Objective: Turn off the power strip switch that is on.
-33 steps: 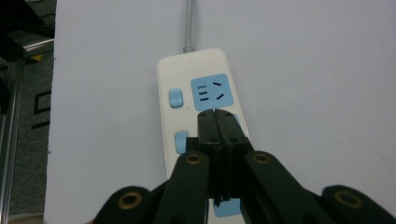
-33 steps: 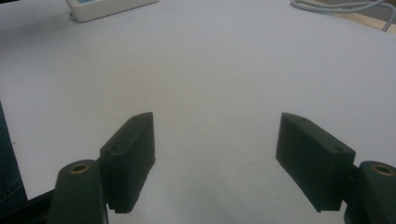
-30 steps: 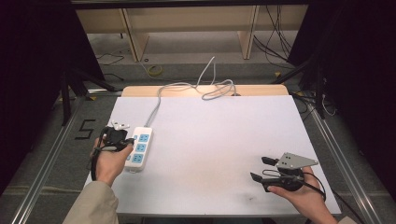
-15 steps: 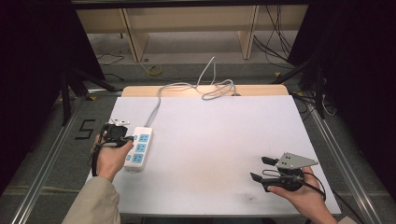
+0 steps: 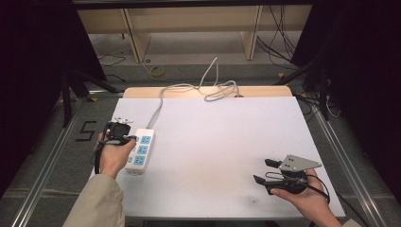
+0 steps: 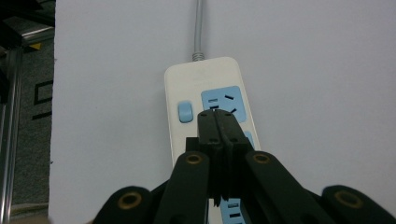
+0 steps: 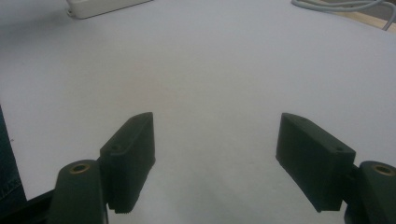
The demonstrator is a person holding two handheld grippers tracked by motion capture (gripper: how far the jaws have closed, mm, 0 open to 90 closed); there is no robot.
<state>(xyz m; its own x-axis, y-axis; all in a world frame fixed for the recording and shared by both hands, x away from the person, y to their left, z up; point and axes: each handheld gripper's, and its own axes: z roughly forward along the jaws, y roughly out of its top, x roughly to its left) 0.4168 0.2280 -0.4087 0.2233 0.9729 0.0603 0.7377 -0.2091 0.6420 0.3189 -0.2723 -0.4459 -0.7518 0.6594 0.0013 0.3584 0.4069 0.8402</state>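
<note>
The power strip (image 5: 140, 150) lay near the table's (image 5: 227, 142) left edge, its cord (image 5: 189, 90) running off toward the far side. You held the left gripper (image 6: 217, 122) over it with its jaws pressed together and nothing between them, tips above the first blue socket, just beside the switch (image 6: 185, 112); that looked to me like readiness to press it. There was little room on the left before the edge. Your right gripper (image 5: 265, 171) rested well apart near the right front corner, jaws spread and empty, with bare white surface between.
</note>
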